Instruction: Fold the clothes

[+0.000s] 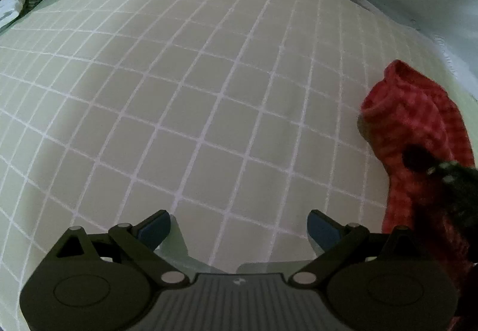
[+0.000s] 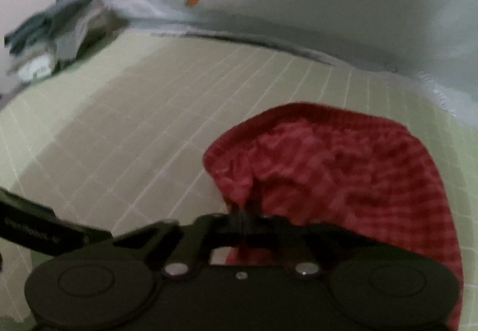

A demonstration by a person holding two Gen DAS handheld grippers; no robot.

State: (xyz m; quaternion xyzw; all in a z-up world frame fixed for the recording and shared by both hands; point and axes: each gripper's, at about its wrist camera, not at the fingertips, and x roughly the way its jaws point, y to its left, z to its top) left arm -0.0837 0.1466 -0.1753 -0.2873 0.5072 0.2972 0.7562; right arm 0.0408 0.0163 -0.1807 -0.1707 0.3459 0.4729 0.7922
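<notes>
Right gripper (image 2: pixel 243 219) jaws clamp a red knitted garment (image 2: pixel 343 169) on the pale green gridded surface (image 1: pixel 179 77); left gripper (image 1: pixel 239 229), jaws open, probably must take another edge.

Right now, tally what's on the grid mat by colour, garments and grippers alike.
Red: 1, the knitted garment, pinched in the right gripper.
Pale grey-blue: 1, the crumpled cloth heap at the far left corner of the mat.
Black: 2, the right gripper and the open left gripper.
Total: 4
</notes>
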